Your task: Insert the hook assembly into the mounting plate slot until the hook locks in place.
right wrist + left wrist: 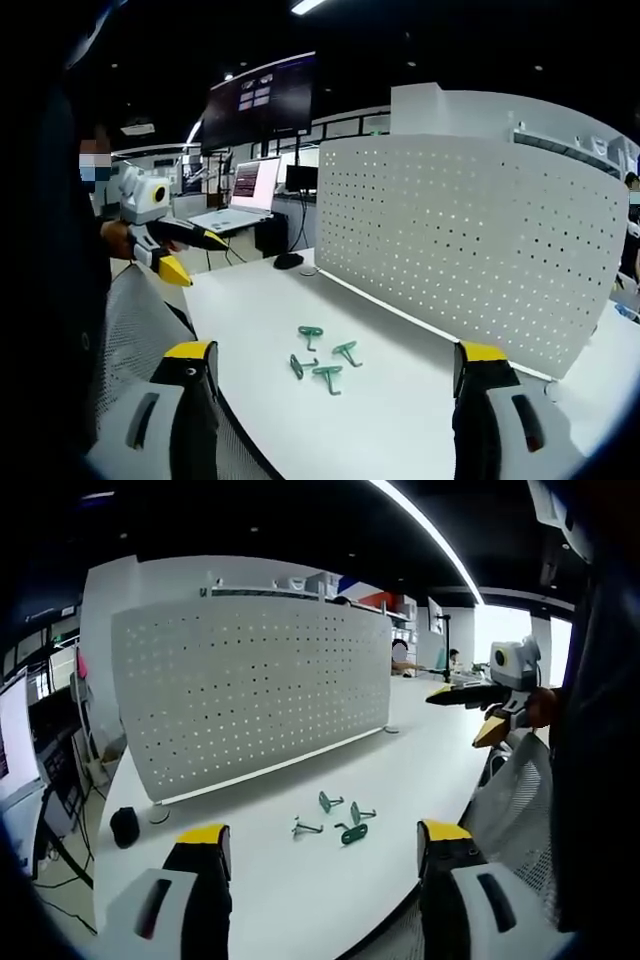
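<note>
I am in an open-plan office. Ahead of my left gripper a long white desk runs to bright windows, under a dark ceiling with a light strip. Ahead of my right gripper, to its left, an open laptop sits on another desk below a big wall screen. A mesh office chair stands close by my right gripper's left jaw.
</note>
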Motion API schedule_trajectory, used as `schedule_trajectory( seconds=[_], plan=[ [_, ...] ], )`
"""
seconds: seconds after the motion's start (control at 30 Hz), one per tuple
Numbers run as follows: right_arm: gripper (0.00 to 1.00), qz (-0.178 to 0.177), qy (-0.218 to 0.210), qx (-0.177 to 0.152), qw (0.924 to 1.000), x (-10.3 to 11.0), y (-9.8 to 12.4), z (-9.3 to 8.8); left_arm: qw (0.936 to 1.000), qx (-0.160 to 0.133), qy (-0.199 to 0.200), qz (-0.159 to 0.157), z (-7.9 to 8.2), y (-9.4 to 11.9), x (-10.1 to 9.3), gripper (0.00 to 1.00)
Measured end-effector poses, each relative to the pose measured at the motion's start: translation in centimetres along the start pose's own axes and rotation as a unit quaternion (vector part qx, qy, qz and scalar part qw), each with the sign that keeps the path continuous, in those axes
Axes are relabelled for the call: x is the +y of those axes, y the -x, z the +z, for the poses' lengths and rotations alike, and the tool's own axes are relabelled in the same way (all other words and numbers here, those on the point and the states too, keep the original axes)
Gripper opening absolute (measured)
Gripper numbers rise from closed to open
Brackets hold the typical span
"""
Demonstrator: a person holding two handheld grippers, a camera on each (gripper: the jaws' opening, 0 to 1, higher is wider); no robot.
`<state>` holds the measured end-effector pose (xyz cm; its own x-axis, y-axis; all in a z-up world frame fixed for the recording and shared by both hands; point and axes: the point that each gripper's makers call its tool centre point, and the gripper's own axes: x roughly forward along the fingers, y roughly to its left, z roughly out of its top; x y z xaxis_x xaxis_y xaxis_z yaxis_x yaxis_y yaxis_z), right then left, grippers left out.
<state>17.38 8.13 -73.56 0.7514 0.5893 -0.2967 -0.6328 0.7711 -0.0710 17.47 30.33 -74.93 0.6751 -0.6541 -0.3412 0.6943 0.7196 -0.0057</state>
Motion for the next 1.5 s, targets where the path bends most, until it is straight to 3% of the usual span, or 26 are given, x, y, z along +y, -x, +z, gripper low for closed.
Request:
schedule_trajectory(
  seconds=[0.97,1.5],
  plan=[
    [0.94,0.007,0.008,0.002,0.9999,0.5,0.2,0.2,1.0,0.0,-0.003,-0.003,0.1,-0.3,-0.6,0.77],
    [0.94,-0.003,0.005,0.007,1.0,0.7,0.1,-0.5,0.9999,-0.004,0.001,-0.014,1.9,-3.0,0.0,0.71]
  ],
)
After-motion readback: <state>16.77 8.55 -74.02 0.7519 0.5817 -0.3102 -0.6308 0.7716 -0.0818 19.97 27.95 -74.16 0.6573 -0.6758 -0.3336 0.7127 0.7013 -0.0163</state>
